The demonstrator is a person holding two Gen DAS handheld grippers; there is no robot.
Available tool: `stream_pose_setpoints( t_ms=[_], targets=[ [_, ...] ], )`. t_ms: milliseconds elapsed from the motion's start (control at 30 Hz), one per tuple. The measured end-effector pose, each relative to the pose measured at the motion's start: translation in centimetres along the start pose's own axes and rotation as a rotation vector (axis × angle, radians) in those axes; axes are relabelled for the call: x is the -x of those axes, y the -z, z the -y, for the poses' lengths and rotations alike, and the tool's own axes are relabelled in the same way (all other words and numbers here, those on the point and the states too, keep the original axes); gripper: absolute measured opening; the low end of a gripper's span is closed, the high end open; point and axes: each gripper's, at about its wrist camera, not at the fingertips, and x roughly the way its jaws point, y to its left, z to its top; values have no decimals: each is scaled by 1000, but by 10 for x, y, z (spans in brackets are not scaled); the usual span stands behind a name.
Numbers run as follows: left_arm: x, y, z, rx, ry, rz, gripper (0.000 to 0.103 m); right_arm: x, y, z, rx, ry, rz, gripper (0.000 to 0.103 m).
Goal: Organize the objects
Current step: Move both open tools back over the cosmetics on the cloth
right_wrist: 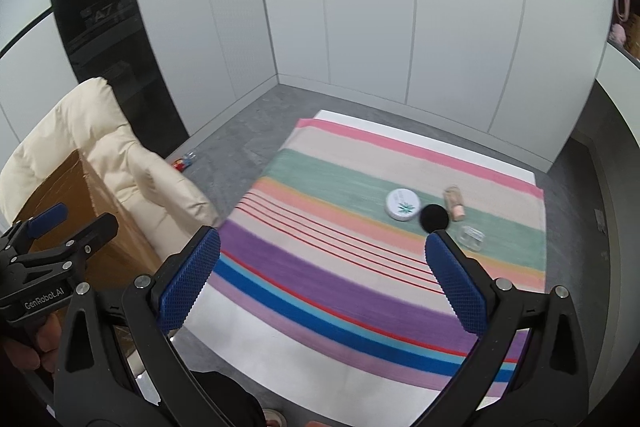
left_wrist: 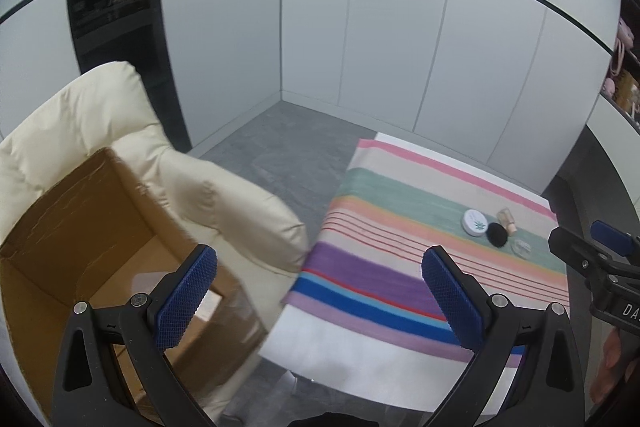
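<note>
Both my grippers, left (left_wrist: 319, 291) & right (right_wrist: 322, 281), hang released w/ nothing between jaws, tin (right_wrist: 403, 204), black puff (right_wrist: 434, 217), bottle (right_wrist: 455, 205) & clear jar (right_wrist: 472, 237) clustered touching on table (right_wrist: 280, 355), so grabbing one risks knocking neighbours.

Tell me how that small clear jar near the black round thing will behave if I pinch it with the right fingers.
The clear jar looks like glass or hard plastic, so probably rigid and smooth; it may slip between the ribbed pads. It looks small and empty, so likely light and easy to knock. It sits on the striped cloth close to the black round item, so a push could bump that too.
</note>
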Motion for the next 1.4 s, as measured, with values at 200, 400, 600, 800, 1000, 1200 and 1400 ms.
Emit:
stream_pose_setpoints(
  t_ms=[200, 400, 600, 800, 1000, 1200, 1400],
  targets=[
    [-4, -1, 32, -39, 32, -4, 103, 7, 5, 32, -44, 30, -1, 103],
    [-7, -1, 58, -72, 60, -9, 103, 14, 9, 60, -81, 59, -1, 103],
    [-10, 1, 86, -111, 90, -15, 103, 21, 13, 82, -111, 89, 1, 103],
    [-12, 4, 111, -150, 119, -23, 103, 26, 23, 104, -132, 121, -8, 103],
    [-19, 9, 141, -192, 130, -30, 103, 27, 36, 132, -177, 153, -39, 103],
    [-41, 17, 168, -216, 149, -79, 103, 14, 47, 160, -224, 169, -72, 103],
    [-75, 25, 192, -262, 134, -99, 103, -28, 61, 186, -237, 174, -139, 103]
  ],
)
